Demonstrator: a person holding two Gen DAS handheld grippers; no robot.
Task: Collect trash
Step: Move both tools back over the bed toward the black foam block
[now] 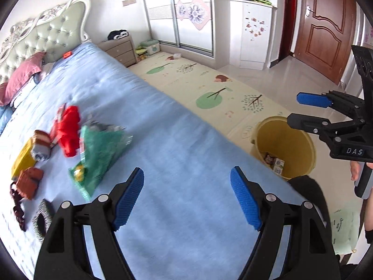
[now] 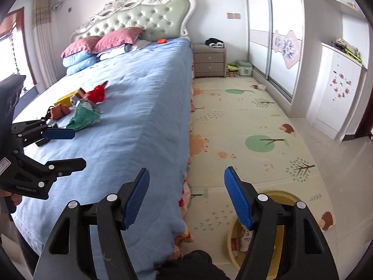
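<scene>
A pile of trash lies on the blue bed (image 1: 177, 154): a green wrapper (image 1: 98, 156), a red wrapper (image 1: 67, 130), a yellow box (image 1: 22, 158) and brown packets (image 1: 29, 182). The pile also shows in the right wrist view (image 2: 81, 107). My left gripper (image 1: 186, 198) is open and empty above the bed, right of the pile. My right gripper (image 2: 186, 198) is open and empty above the yellow bin (image 1: 284, 147), which holds a few cartons. The bin also shows under my right gripper (image 2: 275, 231).
The bin stands on a patterned floor mat (image 2: 244, 128) beside the bed's edge. A grey nightstand (image 2: 209, 60) stands by the headboard. Wardrobe doors (image 2: 275, 35) and a white cabinet (image 1: 254, 32) line the far wall. A brown door (image 1: 324, 28) stands at the right.
</scene>
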